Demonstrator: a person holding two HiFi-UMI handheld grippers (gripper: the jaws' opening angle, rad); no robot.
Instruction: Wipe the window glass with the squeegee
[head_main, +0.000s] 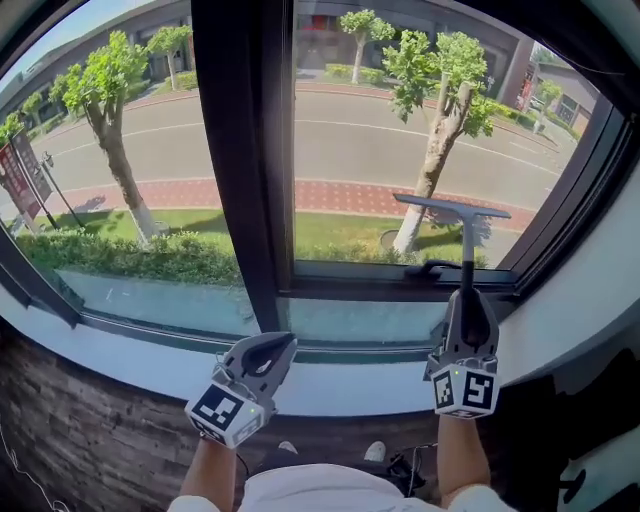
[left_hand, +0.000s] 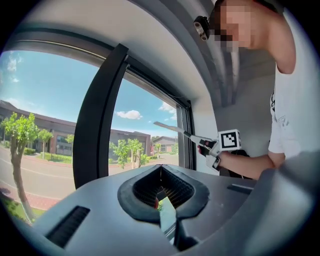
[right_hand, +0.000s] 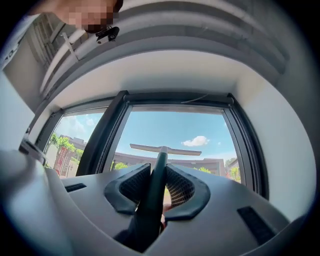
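Head view: the left tongs (head_main: 268, 348) hang clenched and empty above the white sill (head_main: 340, 392), while the right tongs (head_main: 468, 300) grip the dark long-handled squeegee (head_main: 452, 207), its handle running up and away from them and its blade lying crosswise, low before the right-hand clear window glass (head_main: 400, 140).

Nothing you can actually read here, just hints of text

The red roadside sign (head_main: 18, 182) outside the window at far left has pale characters on it, but they're too small and blurry to make out. The cubes on the left gripper (head_main: 266, 350) and right gripper (head_main: 468, 305) carry only black-and-white square marker patterns, no letters or numbers. In the left gripper view there's a bit of dark print on the person's white shirt (left_hand: 290, 100) – it's partly cut off and not legible.
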